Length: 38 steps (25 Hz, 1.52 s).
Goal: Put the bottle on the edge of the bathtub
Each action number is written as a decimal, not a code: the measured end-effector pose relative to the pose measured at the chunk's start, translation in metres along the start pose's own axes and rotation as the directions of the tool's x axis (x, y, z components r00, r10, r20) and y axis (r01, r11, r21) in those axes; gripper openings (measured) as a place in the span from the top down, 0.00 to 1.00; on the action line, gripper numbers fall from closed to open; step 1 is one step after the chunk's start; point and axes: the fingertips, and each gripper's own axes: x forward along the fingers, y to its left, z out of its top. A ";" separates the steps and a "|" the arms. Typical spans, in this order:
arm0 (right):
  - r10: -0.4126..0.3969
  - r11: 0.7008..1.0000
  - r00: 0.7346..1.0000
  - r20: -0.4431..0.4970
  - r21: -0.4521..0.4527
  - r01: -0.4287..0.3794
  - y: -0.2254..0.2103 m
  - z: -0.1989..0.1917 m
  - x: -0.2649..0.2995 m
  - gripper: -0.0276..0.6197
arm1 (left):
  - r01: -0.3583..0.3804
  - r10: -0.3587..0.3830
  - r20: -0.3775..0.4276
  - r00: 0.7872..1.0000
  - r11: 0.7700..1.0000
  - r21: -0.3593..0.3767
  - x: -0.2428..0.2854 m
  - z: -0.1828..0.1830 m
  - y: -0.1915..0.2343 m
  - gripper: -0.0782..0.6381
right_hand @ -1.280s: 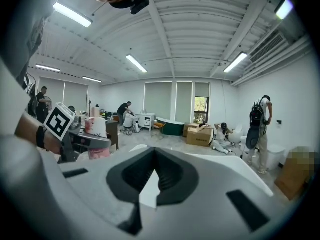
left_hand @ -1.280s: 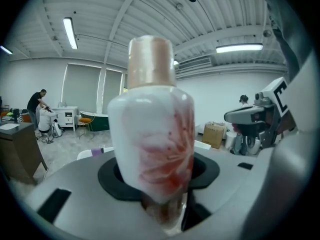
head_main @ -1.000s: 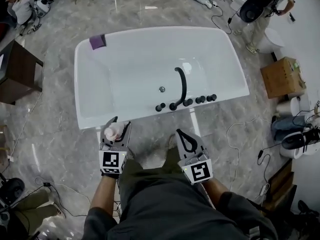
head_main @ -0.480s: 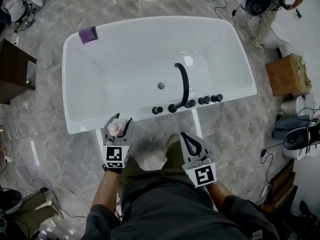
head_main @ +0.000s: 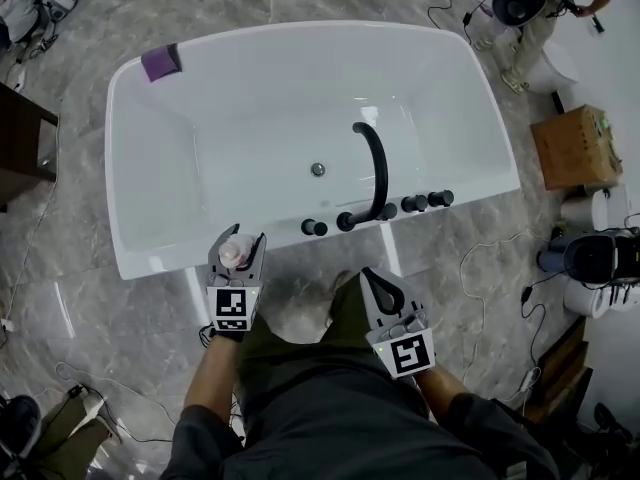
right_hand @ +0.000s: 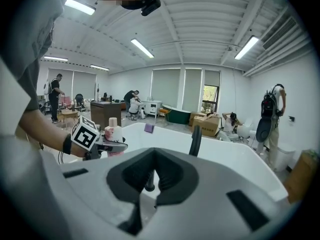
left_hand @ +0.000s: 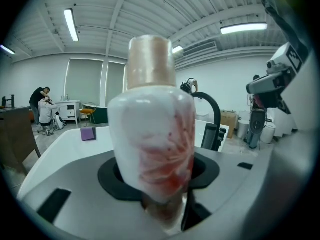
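Clamped between the grey jaws of my left gripper [head_main: 240, 240] is the white plastic bottle [left_hand: 155, 134] with a reddish-pink print and a pale beige cap. The jaws pinch it around the body with the cap up. I hold it upright so that, as I judge it, the base can meet a flat surface squarely and the bottle won't topple once let go.

From the head view the bottle sits at the near rim of the white oval bathtub [head_main: 170, 260], towards its left end. That stretch of edge is bare and wide. Further right the same rim carries the curved black faucet [head_main: 374, 163] and a row of round black knobs [head_main: 412, 204], so I take the left part as the sensible landing place. I cannot tell whether the base is touching the rim or is above it. The grip is firm, so I judge the placing not yet done.

My right gripper [head_main: 368, 276] has its dark pads pressed together on nothing and hangs near me, to the right of the bottle and short of the tub, out of the way. A small purple square pad [head_main: 160, 62] lies on the far left corner of the rim, well apart from my work.
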 end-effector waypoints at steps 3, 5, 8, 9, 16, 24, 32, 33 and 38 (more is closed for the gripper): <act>0.000 1.000 1.000 -0.008 -0.008 0.000 -0.003 -0.009 0.008 0.96 | 0.002 -0.002 -0.001 1.000 1.000 -0.001 0.011 -0.011 0.000 0.60; -0.002 1.000 1.000 -0.007 -0.009 0.002 -0.004 -0.015 0.012 0.96 | 0.003 -0.003 0.002 1.000 1.000 -0.002 0.017 -0.017 -0.001 0.60; 0.000 1.000 1.000 -0.012 -0.009 0.000 -0.007 -0.023 0.016 0.96 | 0.003 -0.003 0.005 1.000 1.000 -0.002 0.025 -0.025 -0.005 0.60; 0.000 1.000 1.000 -0.014 -0.008 0.000 -0.007 -0.025 0.018 0.96 | 0.005 -0.005 0.007 1.000 1.000 -0.002 0.028 -0.027 -0.006 0.60; 0.009 1.000 1.000 -0.010 -0.003 -0.010 -0.015 -0.042 0.029 0.96 | 0.004 -0.005 0.011 1.000 1.000 0.008 0.044 -0.047 -0.018 0.60; 0.020 1.000 1.000 -0.013 -0.012 -0.020 -0.019 -0.050 0.032 0.96 | 0.020 -0.022 0.021 1.000 0.995 0.098 0.049 -0.052 -0.031 0.59; 0.027 1.000 0.999 -0.026 -0.001 -0.027 -0.017 -0.044 0.026 0.96 | 0.039 -0.036 -0.024 0.999 0.991 0.126 0.049 -0.059 -0.035 0.57; 0.027 1.000 0.999 -0.029 0.000 -0.027 -0.017 -0.044 0.025 0.96 | 0.043 -0.038 -0.038 0.999 0.991 0.130 0.049 -0.064 -0.035 0.55; 0.027 1.000 0.999 -0.030 0.000 -0.027 -0.016 -0.045 0.021 0.96 | 0.053 -0.043 -0.084 0.996 0.991 0.124 0.046 -0.080 -0.035 0.49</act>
